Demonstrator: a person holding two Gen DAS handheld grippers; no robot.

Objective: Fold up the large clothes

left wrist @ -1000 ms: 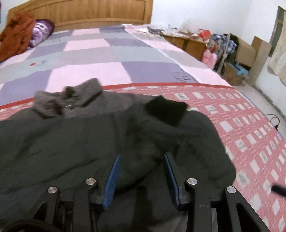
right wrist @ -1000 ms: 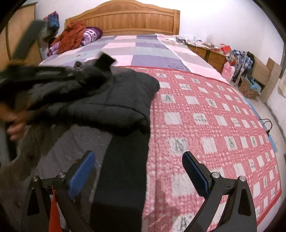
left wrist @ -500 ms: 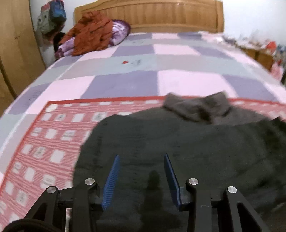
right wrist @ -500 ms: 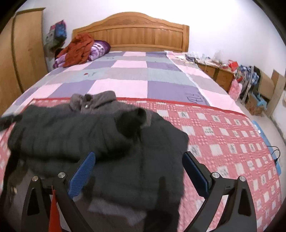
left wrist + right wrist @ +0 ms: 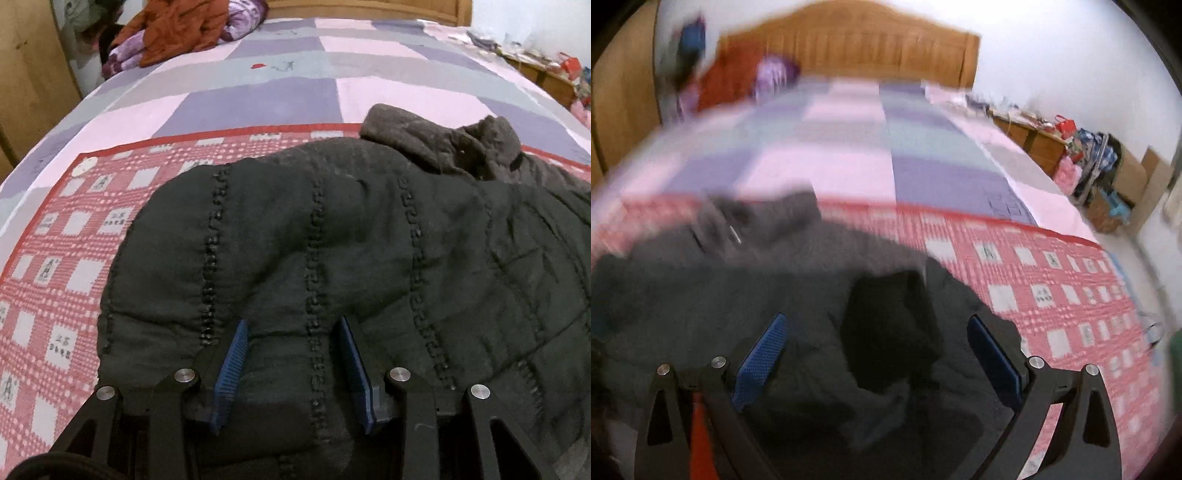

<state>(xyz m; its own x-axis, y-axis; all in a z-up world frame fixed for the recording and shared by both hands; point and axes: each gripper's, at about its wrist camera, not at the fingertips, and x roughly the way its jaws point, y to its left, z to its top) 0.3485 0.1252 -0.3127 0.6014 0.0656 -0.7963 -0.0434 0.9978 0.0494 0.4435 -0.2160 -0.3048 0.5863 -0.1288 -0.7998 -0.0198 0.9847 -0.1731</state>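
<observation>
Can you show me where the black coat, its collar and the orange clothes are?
coat (image 5: 332, 251): left wrist view, quilted middle.
collar (image 5: 443, 147): left wrist view, grey fold.
orange clothes (image 5: 177, 29): left wrist view, top of pile.

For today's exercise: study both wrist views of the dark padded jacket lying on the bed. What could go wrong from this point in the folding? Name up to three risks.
1. The left gripper has only a small ridge of the jacket between its open pads, so a pinch might catch just the top layer.
2. The right gripper is wide open over a bunched dark fold; folding over it may trap a lump.
3. The collar is crumpled, which could skew the fold.
</observation>
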